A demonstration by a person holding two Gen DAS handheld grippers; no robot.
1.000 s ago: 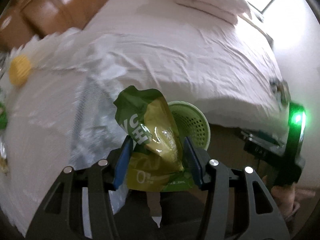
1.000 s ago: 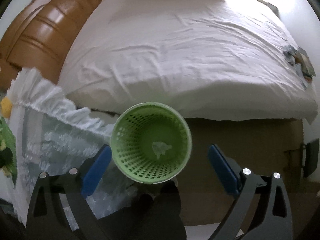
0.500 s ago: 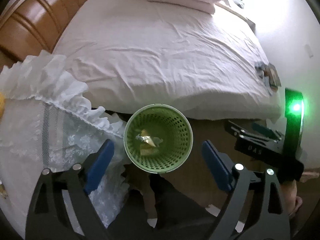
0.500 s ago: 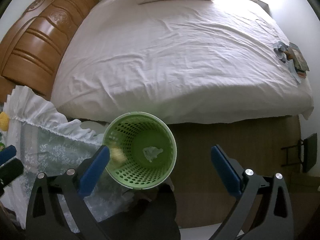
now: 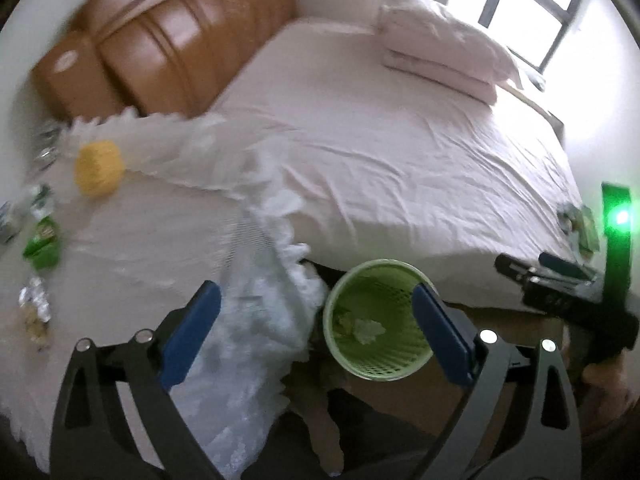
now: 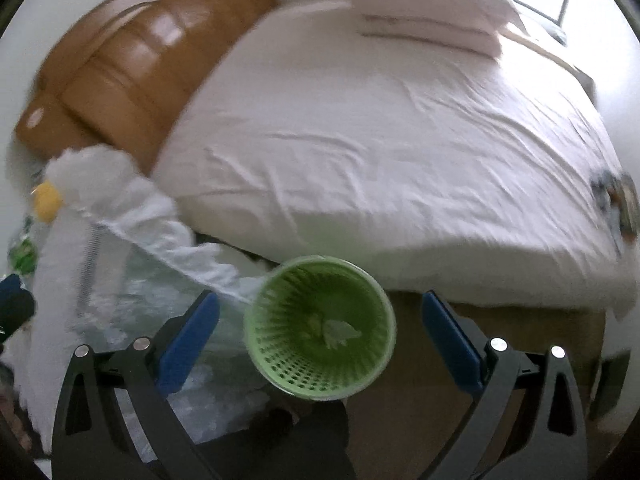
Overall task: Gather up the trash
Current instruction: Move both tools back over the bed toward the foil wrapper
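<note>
A green mesh waste bin [image 5: 378, 320] stands on the floor between the bed and a cloth-covered table; it also shows in the right wrist view [image 6: 320, 326]. Crumpled wrappers [image 5: 360, 326] lie at its bottom. My left gripper [image 5: 316, 336] is open and empty above the table edge and bin. My right gripper [image 6: 320, 344] is open and empty over the bin; its body [image 5: 568, 300] shows at the right of the left wrist view. On the table lie a green packet [image 5: 42, 242] and crumpled foil [image 5: 34, 304].
A white-sheeted bed [image 5: 400, 152] with stacked pillows [image 5: 440, 56] and a brown headboard [image 5: 168, 40] fills the background. The table has a white frilled cloth [image 5: 160, 240] and a yellow round object [image 5: 98, 166]. Small items [image 6: 620, 200] lie at the bed's far right edge.
My left gripper opened and let the green-yellow snack bag fall into the bin, then swung left toward the table. The right gripper stayed open above the bin and tilted up slightly.
</note>
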